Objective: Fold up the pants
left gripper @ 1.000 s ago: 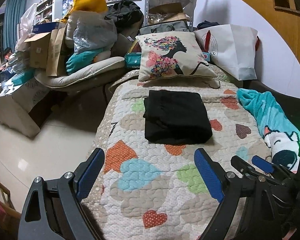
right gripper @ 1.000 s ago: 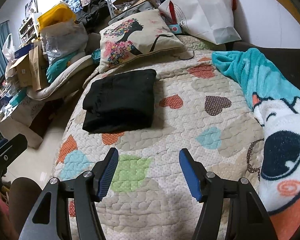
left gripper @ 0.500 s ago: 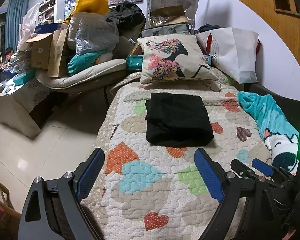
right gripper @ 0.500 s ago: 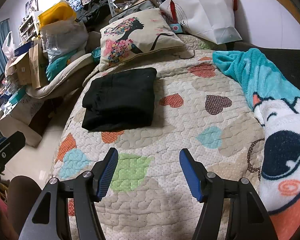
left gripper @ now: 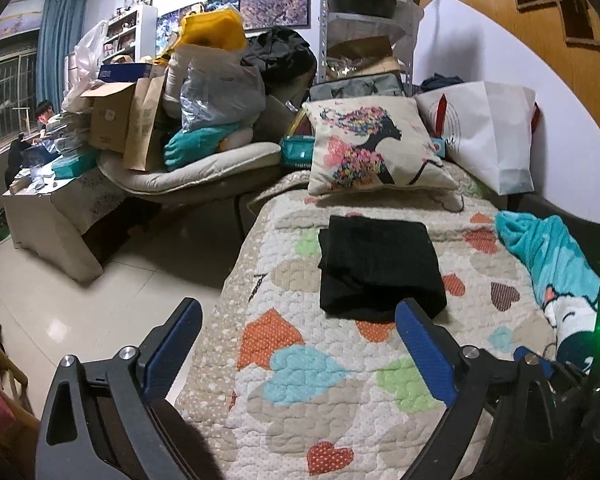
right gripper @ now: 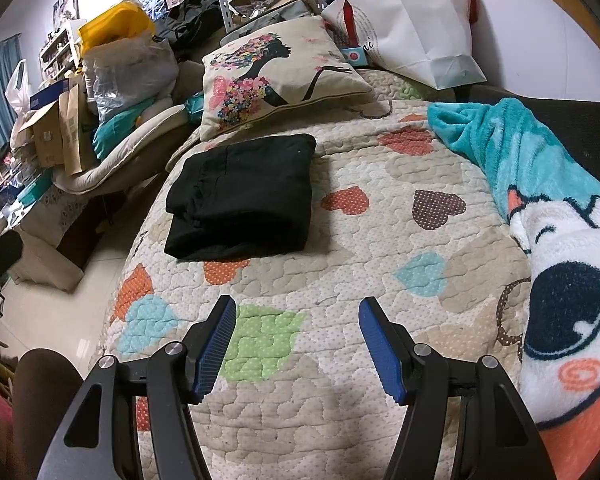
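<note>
The black pants [left gripper: 378,266] lie folded into a neat rectangle on the heart-patterned quilt [left gripper: 308,376]; they also show in the right wrist view [right gripper: 242,196]. My left gripper [left gripper: 298,344] is open and empty, held back from the pants near the bed's front left edge. My right gripper [right gripper: 298,340] is open and empty, above the quilt [right gripper: 380,240] and well short of the pants. Part of the right gripper [left gripper: 540,364] shows at the lower right of the left wrist view.
A printed pillow [left gripper: 374,148] and a white bag [left gripper: 490,132] sit at the bed's head. A teal cartoon blanket [right gripper: 540,200] lies along the right side. Boxes and bags [left gripper: 160,120] pile up left of the bed, beyond a tiled floor [left gripper: 80,308].
Both grippers have drawn back and risen a little, so the pants look farther off. Both stay open; the pants have not moved.
</note>
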The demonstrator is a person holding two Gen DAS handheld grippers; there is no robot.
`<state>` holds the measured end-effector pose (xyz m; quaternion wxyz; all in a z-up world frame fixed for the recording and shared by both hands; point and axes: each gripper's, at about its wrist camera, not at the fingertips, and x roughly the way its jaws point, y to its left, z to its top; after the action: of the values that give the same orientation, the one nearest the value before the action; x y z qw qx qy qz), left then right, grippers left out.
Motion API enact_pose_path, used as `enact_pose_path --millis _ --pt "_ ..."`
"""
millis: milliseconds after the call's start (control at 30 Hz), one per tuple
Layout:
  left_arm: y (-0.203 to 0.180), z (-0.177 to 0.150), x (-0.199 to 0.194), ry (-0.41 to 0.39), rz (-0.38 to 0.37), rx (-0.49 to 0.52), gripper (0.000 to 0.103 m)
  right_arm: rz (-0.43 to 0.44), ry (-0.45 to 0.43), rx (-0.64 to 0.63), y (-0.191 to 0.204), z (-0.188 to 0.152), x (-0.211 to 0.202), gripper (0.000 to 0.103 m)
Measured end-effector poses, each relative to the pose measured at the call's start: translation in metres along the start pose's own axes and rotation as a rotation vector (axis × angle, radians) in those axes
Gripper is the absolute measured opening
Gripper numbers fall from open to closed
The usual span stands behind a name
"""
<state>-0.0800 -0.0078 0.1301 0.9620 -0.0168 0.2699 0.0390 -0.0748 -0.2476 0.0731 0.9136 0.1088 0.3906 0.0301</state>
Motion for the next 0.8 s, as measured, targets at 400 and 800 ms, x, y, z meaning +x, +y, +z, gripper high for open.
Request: enact_pose_path --millis 400,800 --pt "-0.002 0.003 -0.013 -0.035 -0.026 -0.003 0.100 -0.003 0.001 -0.003 0.002 -0.001 0.001 0.069" --pt "-0.001 -0.002 0.022 0.089 -0.005 0.024 0.103 -0.016 0.022 0.013 -0.004 0.009 0.004 0.070"
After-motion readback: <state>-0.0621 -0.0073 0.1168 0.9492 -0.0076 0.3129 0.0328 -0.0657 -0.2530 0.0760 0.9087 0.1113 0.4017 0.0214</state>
